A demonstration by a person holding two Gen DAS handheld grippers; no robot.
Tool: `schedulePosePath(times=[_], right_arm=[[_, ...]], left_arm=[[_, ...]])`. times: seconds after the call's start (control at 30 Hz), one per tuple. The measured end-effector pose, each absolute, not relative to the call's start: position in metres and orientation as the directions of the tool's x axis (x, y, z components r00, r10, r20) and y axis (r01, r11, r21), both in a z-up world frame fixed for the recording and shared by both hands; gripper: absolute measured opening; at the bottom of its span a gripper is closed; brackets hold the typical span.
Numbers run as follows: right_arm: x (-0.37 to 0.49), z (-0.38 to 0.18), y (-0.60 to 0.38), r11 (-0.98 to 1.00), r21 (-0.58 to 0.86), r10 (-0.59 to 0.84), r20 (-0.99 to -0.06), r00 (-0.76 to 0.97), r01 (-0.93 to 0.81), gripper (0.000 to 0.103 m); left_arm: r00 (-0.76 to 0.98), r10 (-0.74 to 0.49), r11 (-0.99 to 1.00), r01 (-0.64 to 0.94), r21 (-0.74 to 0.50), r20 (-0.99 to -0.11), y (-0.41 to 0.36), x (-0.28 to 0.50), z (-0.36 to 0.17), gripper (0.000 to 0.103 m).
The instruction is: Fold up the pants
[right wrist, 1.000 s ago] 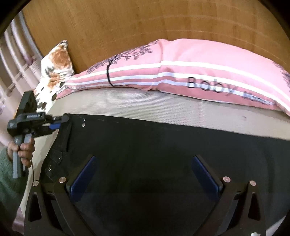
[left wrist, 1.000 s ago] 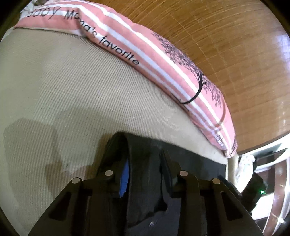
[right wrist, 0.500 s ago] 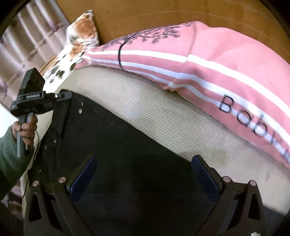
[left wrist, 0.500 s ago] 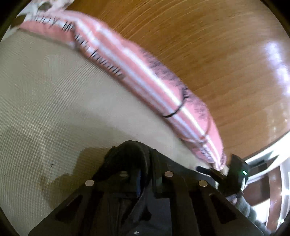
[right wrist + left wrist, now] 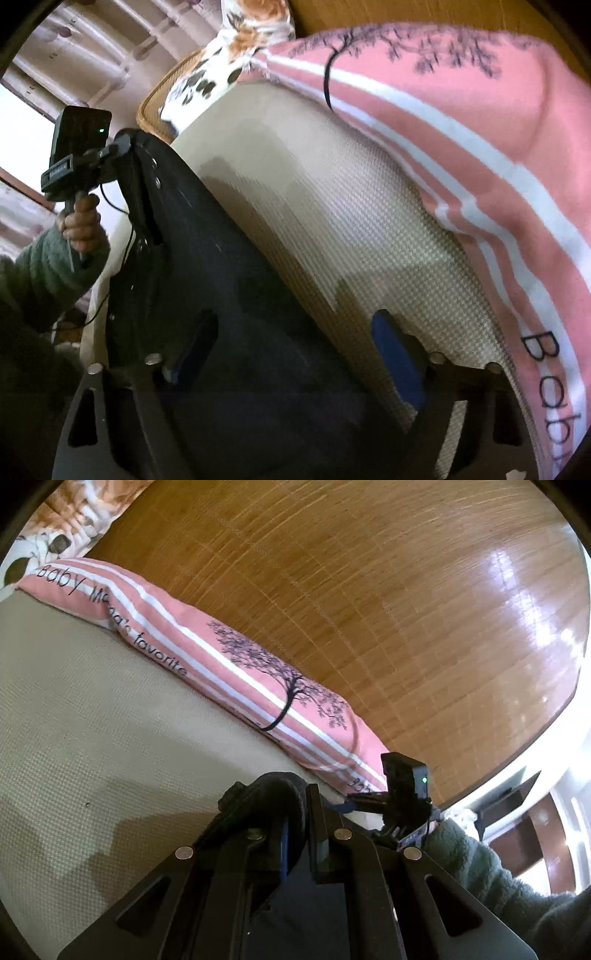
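The black pants (image 5: 236,302) lie on the beige mattress (image 5: 332,221), partly lifted at one end. In the left wrist view my left gripper (image 5: 299,834) is shut on a bunched black corner of the pants (image 5: 273,794), held above the mattress (image 5: 92,720). In the right wrist view the left gripper (image 5: 118,147) shows at far left, pinching the waistband corner. My right gripper (image 5: 291,350) is open, its jaws wide, over the pants' edge; one blue pad (image 5: 399,362) is over the mattress. The right gripper (image 5: 369,797) also shows in the left wrist view, close to the pants.
A pink striped pillow (image 5: 229,664) lies along the wooden headboard (image 5: 369,590); it also shows in the right wrist view (image 5: 480,129). A floral pillow (image 5: 236,44) sits at the bed's corner. A window and curtain (image 5: 55,55) are beyond the bed's left side.
My left gripper has closed on the pants corner and lifted it. My right gripper has swung left and tilted toward the left gripper, staying open; the two grippers are now closer.
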State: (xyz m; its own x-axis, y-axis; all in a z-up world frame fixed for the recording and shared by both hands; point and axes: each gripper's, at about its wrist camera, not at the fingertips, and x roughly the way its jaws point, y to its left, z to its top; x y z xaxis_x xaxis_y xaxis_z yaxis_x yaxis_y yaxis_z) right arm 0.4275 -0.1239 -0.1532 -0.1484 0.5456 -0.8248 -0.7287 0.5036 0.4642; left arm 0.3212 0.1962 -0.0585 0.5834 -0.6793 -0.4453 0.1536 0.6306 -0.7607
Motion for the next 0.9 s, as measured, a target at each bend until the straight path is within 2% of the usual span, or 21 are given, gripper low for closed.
schedulePosePath(times=[0.17,0.23,0.3,0.47,0.6,0.7,0.77,0.9], right_arm=[[0.424,-0.157,-0.148,0.482,0.49,0.538,-0.82,-0.196,-0.726,0.06],[0.422,-0.156,-0.158,0.486,0.49,0.53,-0.824,-0.202,-0.723,0.058],[0.42,-0.156,-0.171,0.495,0.478,0.516,-0.833,-0.197,-0.725,0.051],[0.416,-0.155,-0.2,0.524,0.449,0.492,-0.853,-0.174,-0.724,0.045],[0.414,-0.155,-0.218,0.554,0.436,0.482,-0.863,-0.153,-0.71,0.033],[0.411,-0.153,-0.221,0.587,0.391,0.454,-0.884,-0.112,-0.708,0.017],[0.408,-0.151,-0.223,0.607,0.373,0.445,-0.891,-0.088,-0.702,0.016],[0.386,-0.141,-0.221,0.659,0.247,0.37,-0.929,0.02,-0.711,0.011]], left_arm=[[0.589,-0.66,0.647,0.129,-0.752,-0.467,0.197,0.324,-0.062,0.008],[0.588,-0.65,0.659,0.122,-0.742,-0.481,0.195,0.326,-0.063,0.008],[0.591,-0.642,0.668,0.117,-0.735,-0.489,0.195,0.327,-0.063,0.008],[0.599,-0.621,0.679,0.088,-0.729,-0.506,0.194,0.329,-0.068,0.008],[0.598,-0.602,0.701,0.078,-0.709,-0.529,0.192,0.332,-0.069,0.008],[0.599,-0.579,0.726,0.069,-0.684,-0.554,0.19,0.335,-0.072,0.008],[0.6,-0.561,0.742,0.059,-0.668,-0.571,0.188,0.336,-0.075,0.008],[0.608,-0.51,0.794,0.062,-0.605,-0.608,0.181,0.34,-0.077,0.008]])
